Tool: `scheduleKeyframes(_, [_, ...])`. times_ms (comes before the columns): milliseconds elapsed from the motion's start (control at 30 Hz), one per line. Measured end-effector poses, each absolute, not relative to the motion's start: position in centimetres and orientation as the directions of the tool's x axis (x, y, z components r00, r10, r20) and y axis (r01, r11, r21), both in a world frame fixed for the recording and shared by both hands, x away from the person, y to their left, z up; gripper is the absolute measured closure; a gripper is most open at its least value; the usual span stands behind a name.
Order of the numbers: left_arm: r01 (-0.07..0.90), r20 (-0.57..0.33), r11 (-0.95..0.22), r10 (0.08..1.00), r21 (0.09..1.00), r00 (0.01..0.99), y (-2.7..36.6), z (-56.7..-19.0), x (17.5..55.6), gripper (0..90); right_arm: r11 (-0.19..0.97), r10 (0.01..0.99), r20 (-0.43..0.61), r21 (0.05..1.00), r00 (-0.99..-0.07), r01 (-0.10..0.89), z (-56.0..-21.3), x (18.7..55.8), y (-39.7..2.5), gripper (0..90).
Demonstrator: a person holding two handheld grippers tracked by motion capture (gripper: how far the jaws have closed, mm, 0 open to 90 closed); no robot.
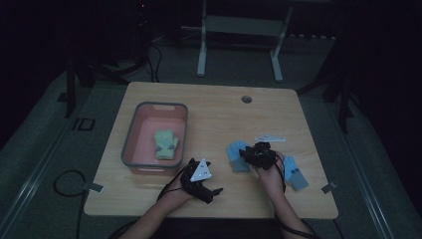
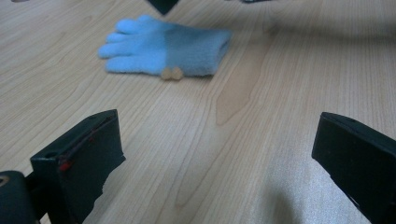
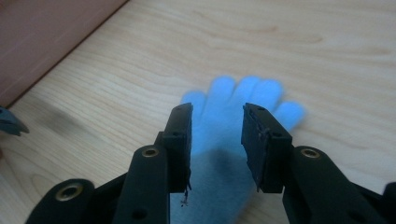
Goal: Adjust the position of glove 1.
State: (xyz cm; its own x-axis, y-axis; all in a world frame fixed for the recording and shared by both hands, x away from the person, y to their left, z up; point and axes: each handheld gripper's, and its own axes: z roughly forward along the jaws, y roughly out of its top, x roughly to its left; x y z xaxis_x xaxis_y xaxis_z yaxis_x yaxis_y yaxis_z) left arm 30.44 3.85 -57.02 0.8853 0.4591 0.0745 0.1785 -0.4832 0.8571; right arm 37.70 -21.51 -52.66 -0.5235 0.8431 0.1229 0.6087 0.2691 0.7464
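Observation:
Two light blue gloves lie flat on the wooden table [image 1: 214, 107], one [image 1: 237, 156] near the middle and the other [image 1: 297, 174] to its right. My right gripper [image 1: 255, 155] hovers over the middle glove. In the right gripper view its jaws [image 3: 217, 109] stand open a little above the glove's palm [image 3: 219, 126], and the glove's fingers point away. My left gripper [image 1: 211, 191] rests low near the front edge, jaws wide open [image 2: 219, 126] and holding nothing. A blue glove [image 2: 163, 46] with two small beige buttons lies ahead of it.
A pink basket with a grey rim [image 1: 130, 134] stands at the left of the table, with a yellow-green glove [image 1: 165, 144] lying inside it. A small white plate-like piece [image 1: 269, 139] lies behind the right gripper. The room around the table is dark.

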Motion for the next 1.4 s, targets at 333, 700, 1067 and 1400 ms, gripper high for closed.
scheduleKeyframes(333, [0.181,0.076,-0.486,0.462,0.855,0.884,3.9,-57.0,30.5,2.1,0.342,0.806,0.056,0.769,-0.59,0.54,-51.0,37.2,-24.9,62.3])
scheduleKeyframes(700, [0.185,0.073,-0.486,0.463,0.854,0.883,3.9,-57.0,30.6,2.1,0.363,0.829,0.007,0.754,-0.559,0.548,-50.8,36.3,-29.6,59.5])
scheduleKeyframes(1067, [0.187,0.071,-0.487,0.464,0.853,0.883,3.8,-57.0,30.5,2.1,0.322,0.87,0.021,0.732,-0.493,0.6,-51.2,36.3,-35.1,59.4])
scheduleKeyframes(1400, [0.187,0.073,-0.486,0.467,0.854,0.881,3.8,-57.0,30.6,2.1,0.359,0.849,0.035,0.693,-0.527,0.625,-52.1,35.8,-38.4,55.3])
